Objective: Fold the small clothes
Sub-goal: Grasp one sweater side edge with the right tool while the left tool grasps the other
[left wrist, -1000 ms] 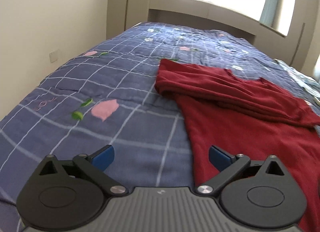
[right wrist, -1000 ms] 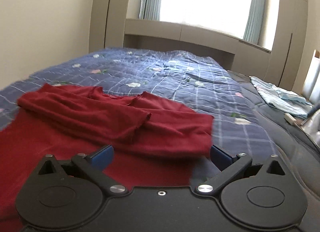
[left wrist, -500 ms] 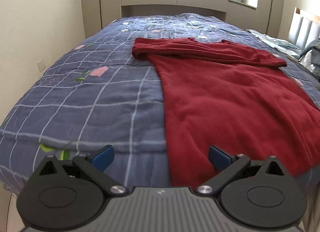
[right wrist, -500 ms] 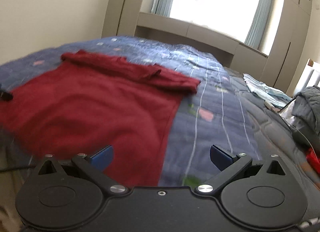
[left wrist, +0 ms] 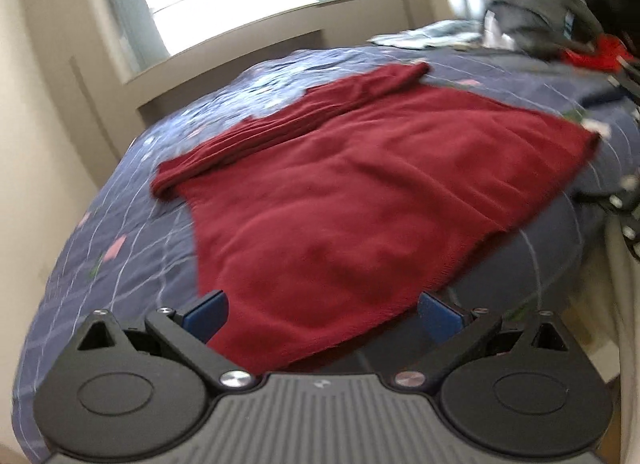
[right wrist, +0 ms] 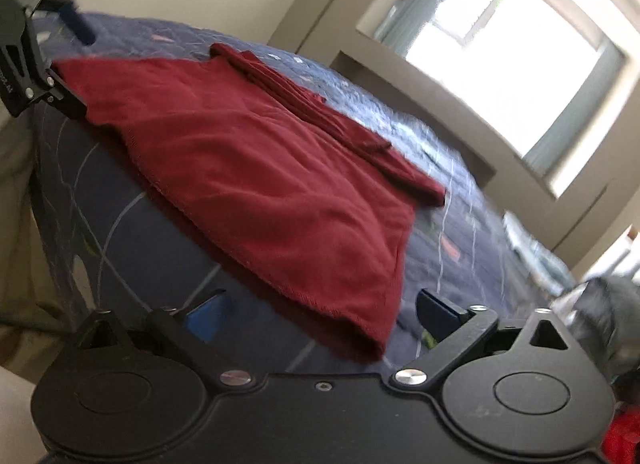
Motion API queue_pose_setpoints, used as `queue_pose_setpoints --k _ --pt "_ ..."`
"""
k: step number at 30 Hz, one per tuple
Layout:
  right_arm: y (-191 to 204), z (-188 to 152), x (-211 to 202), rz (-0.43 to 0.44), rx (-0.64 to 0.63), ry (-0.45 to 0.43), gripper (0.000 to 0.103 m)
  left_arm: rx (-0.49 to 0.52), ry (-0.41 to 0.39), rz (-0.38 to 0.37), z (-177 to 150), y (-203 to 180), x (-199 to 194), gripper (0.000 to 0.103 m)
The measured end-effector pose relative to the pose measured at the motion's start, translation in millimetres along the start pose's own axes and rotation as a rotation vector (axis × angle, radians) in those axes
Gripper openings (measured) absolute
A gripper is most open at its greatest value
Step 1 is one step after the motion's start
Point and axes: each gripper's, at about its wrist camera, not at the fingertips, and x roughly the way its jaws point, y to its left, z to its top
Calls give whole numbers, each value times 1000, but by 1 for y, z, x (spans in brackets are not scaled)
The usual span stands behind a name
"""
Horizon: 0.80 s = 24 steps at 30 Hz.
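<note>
Red shirt: spread flat on bed, hem at near edge.
Left gripper: jaws apart, hem between, unpressed.
Right gripper: jaws wide, closing, over hem corner.

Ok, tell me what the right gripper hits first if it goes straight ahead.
Most likely the near hem corner of the red shirt, which lies between the closing, empty jaws of the right gripper at the edge of the bed. Depth is unclear in the blur.
</note>
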Motion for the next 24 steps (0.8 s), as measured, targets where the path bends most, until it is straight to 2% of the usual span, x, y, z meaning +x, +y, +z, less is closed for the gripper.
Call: queue_pose_setpoints --k 3,5,7,9,10,11,15,19,21,24 --pt "6 4 4 -25 -29 -27 91 46 6 5 -1 -12 1 103" --pt "9 6 3 -35 -58 -62 78 68 10 6 -1 -18 0 103" --pt "10 10 0 -25 -67 -98 44 86 11 2 -2 -22 1 103" --pt "9 14 0 -10 -68 -108 34 97 11 -2 -1 -25 2 103" --pt "7 16 0 2 -59 -115 24 97 8 -2 -1 -24 3 103" --pt "4 20 -1 22 -37 -120 17 98 3 1 -1 -25 3 103" --pt "-16 41 -6 85 98 -135 10 127 -35 34 2 -34 5 101" --pt "-43 63 -10 124 224 -157 9 199 -88 6 4 -50 7 100" --pt "-51 70 -12 137 264 -164 9 226 -97 20 5 -59 10 98" --pt "-62 77 -15 152 307 -175 8 178 -109 22 10 -55 11 93"
